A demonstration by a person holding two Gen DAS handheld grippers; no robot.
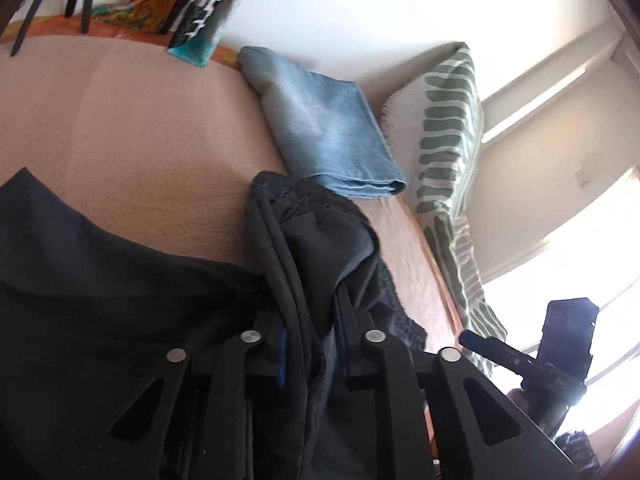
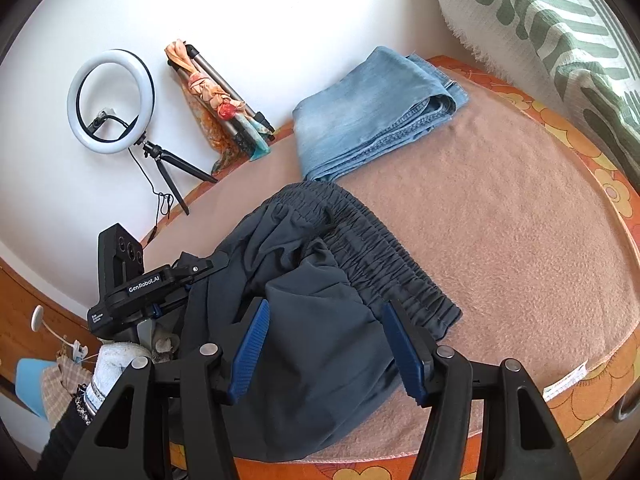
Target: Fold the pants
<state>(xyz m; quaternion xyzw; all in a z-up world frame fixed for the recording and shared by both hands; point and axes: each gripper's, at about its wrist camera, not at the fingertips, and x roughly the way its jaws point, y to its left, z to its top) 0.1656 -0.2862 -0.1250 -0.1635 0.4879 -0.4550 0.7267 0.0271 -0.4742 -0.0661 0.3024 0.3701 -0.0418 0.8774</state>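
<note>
Dark pants, waistband seemingly toward jeans

Folded jeans lie on tan blanket, far side, near wall. Green-patterned white throw hangs at right edge of bed w/ orange floral cover. Ring light on small tripod leans vs white wall. Beside it, folded tripod wrapped w/ orange scarf. Bright window at right in left view.
</note>
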